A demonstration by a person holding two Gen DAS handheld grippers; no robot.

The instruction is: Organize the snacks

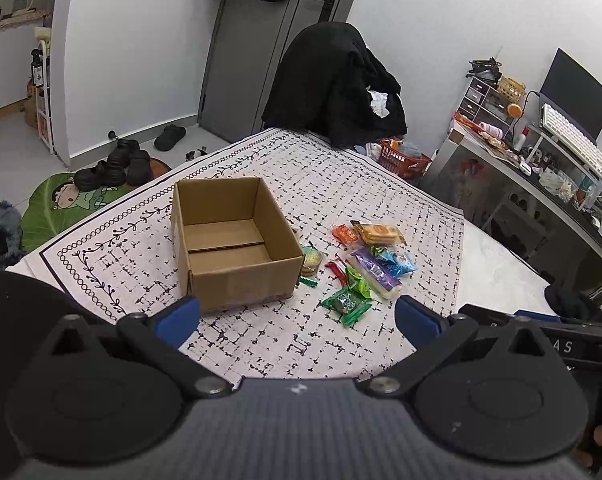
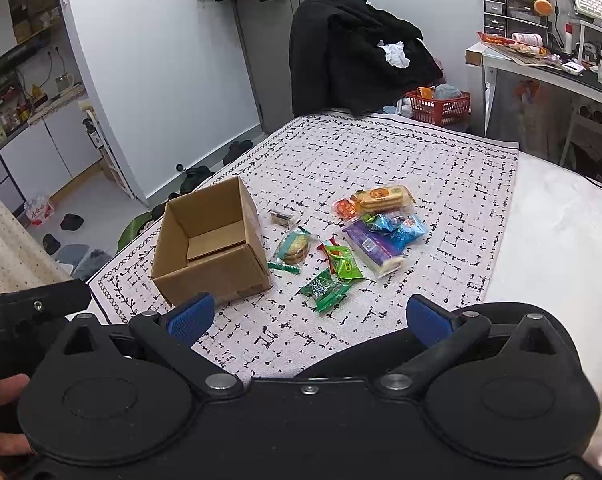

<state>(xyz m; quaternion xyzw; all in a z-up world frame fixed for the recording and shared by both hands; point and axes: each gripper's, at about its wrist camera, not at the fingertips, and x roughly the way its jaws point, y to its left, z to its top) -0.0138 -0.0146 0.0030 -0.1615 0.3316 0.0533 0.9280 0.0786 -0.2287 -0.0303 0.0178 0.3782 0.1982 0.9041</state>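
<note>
Left tool [image 1: 297,322] held above the near edge of the patterned cloth [image 1: 261,344], blue pads [image 1: 179,320] spread wide apart, nothing between them. Right tool [image 2: 309,318] likewise wide apart and holding nothing, hovering over the same near edge – part of the left tool's black body just visible at the left margin of the right wrist view.

Just beyond the left tool's left pad: an open cardboard box [image 1: 231,240], upright on the cloth, flaps folded down inside, no snacks in it. In the right wrist view the same cardboard box [image 2: 211,248] ahead of the left pad.

To the right of the box, a loose cluster of snack packets on the cloth – all outside the box. Nearest the tools, a green packet [image 1: 347,304] [image 2: 325,290]; behind it a second, brighter green packet [image 2: 345,266] overlapping a red packet [image 1: 337,270]. A clear-wrapped biscuit [image 2: 293,248] lying just beside the box's right wall, with a thin green stick [image 2: 284,267] at its near side and a small dark packet [image 2: 281,218] farther back. Further right, a long purple packet [image 1: 375,274] [image 2: 375,250], a blue packet [image 1: 397,260] touching it, and at the back an orange biscuit pack [image 1: 379,233] [image 2: 383,197] next to a small orange packet [image 1: 345,234].

Past the cloth, a chair draped in black clothing [image 1: 333,84] and a red basket [image 2: 439,106] on the floor.
</note>
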